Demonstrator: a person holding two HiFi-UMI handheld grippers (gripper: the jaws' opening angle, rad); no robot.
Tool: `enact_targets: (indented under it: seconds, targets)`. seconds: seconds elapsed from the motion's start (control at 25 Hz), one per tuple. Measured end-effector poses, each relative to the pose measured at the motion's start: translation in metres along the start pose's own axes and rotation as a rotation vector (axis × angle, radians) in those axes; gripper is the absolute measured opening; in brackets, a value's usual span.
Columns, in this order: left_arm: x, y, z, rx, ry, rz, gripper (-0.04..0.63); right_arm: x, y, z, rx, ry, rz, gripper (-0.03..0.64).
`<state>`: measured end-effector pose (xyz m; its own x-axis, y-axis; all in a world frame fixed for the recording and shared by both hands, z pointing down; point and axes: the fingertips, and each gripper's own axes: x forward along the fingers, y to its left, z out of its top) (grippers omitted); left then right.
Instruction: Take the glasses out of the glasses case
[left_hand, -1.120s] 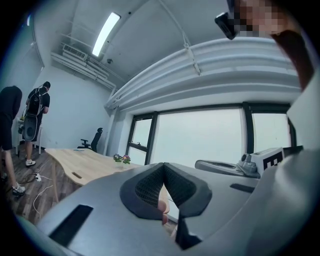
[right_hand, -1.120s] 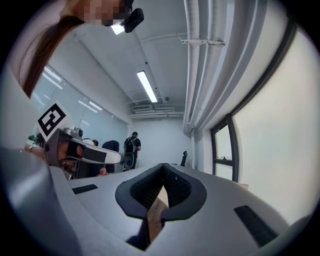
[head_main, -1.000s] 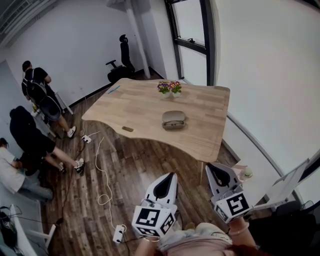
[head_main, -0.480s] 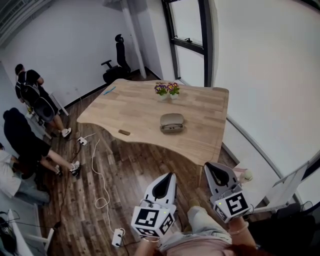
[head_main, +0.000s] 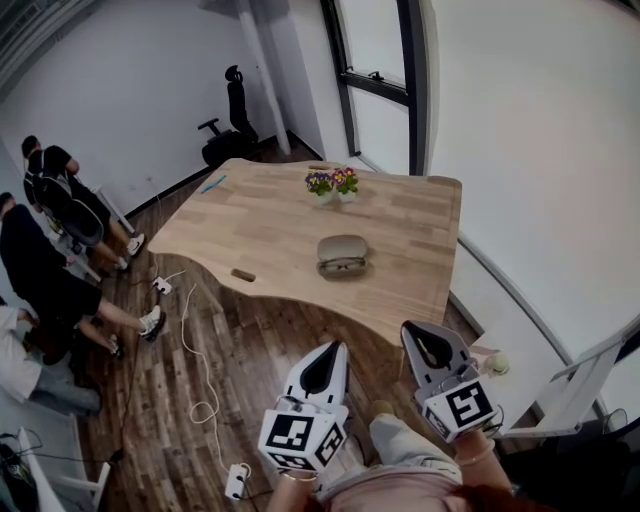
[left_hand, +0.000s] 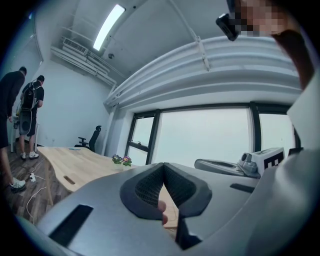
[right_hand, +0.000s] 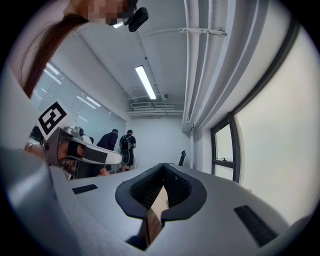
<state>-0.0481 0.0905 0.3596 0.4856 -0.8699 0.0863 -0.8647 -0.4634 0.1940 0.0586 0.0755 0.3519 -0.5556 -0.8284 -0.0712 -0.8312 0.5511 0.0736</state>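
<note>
— The glasses case (head_main: 344, 253)?
— One, rounded and grey, on the smooth wooden table (head_main: 262, 215), far ahead.
— And the claws?
— Two: left gripper (head_main: 334, 348) and right gripper (head_main: 411, 329), both pressed together, pinching nothing.

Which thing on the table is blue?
The thin pen-like thing at the far left edge of the table. The glasses case is greyish, the little block brown, the flowers purple and yellow.

You step closer to the table (head_main: 270, 225). The glasses case (head_main: 343, 255) now sits lower in your head view, and the people (head_main: 35, 265) slide toward the left edge.
</note>
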Motion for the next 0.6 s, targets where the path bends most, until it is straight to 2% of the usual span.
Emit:
enact_targets:
  seconds: [0.6]
  targets:
    - [0.088,0.038,0.011,-0.002,0.012,0.040,0.002,0.079,-0.059,-0.016,0.003,0.017,0.048,0.000]
